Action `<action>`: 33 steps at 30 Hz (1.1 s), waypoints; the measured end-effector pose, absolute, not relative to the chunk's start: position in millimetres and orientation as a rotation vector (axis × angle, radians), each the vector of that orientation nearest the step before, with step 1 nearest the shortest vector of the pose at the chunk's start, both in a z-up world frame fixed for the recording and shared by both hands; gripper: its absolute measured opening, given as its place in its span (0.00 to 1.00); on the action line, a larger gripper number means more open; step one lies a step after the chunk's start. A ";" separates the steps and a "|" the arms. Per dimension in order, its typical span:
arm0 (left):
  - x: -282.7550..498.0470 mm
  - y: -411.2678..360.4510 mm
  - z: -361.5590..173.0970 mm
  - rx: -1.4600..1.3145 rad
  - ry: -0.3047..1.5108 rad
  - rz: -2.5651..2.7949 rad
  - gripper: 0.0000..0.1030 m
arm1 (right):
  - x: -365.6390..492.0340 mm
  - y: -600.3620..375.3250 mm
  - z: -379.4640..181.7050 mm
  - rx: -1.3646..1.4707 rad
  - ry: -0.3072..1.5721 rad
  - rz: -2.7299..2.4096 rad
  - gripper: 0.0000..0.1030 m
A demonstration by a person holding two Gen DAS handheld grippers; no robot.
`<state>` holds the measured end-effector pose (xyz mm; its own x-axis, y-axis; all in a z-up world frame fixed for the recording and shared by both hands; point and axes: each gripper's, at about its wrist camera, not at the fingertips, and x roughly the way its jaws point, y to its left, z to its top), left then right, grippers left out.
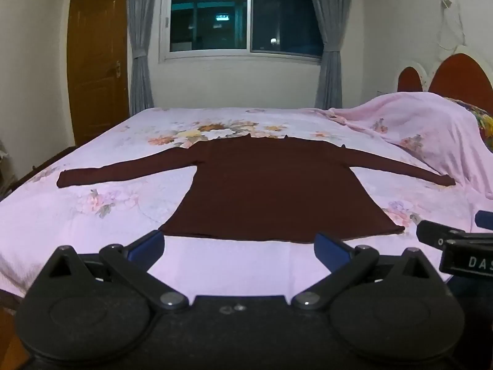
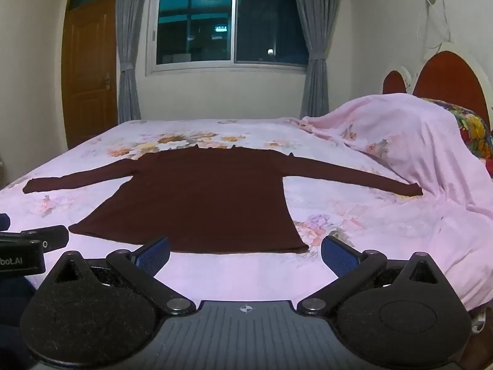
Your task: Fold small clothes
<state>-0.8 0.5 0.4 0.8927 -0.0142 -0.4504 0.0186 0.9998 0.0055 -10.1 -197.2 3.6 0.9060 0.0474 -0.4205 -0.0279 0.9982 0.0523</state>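
Note:
A dark maroon long-sleeved top (image 1: 271, 188) lies flat on the bed, sleeves spread to both sides, hem toward me. It also shows in the right wrist view (image 2: 203, 200). My left gripper (image 1: 238, 246) is open and empty, just in front of the hem. My right gripper (image 2: 245, 254) is open and empty, in front of the hem's right part. Each gripper's body shows at the edge of the other's view: the right one at the right edge (image 1: 456, 243), the left one at the left edge (image 2: 30, 243).
The bed has a pink floral sheet (image 1: 92, 203). A pink blanket (image 2: 416, 154) is heaped over pillows at the right by the red headboard (image 2: 446, 74). A window with grey curtains (image 1: 243, 15) and a wooden door (image 1: 95, 61) stand behind.

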 end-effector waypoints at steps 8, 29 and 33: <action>0.0 -1.4 1.6 0.008 0.480 -0.017 1.00 | -10.8 -194.9 1.0 0.037 0.440 0.039 1.00; -2.8 -8.6 2.0 0.015 0.477 -0.016 1.00 | -7.4 -197.7 1.8 0.046 0.445 0.038 1.00; -3.0 -7.8 2.3 0.015 0.477 -0.016 1.00 | -7.4 -197.7 1.7 0.046 0.445 0.038 1.00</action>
<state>-3.0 -7.8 2.3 0.8883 -0.0118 -0.4591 0.0188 0.9998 0.0106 -7.4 -197.7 1.7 0.9020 0.0470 -0.4291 -0.0270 0.9983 0.0526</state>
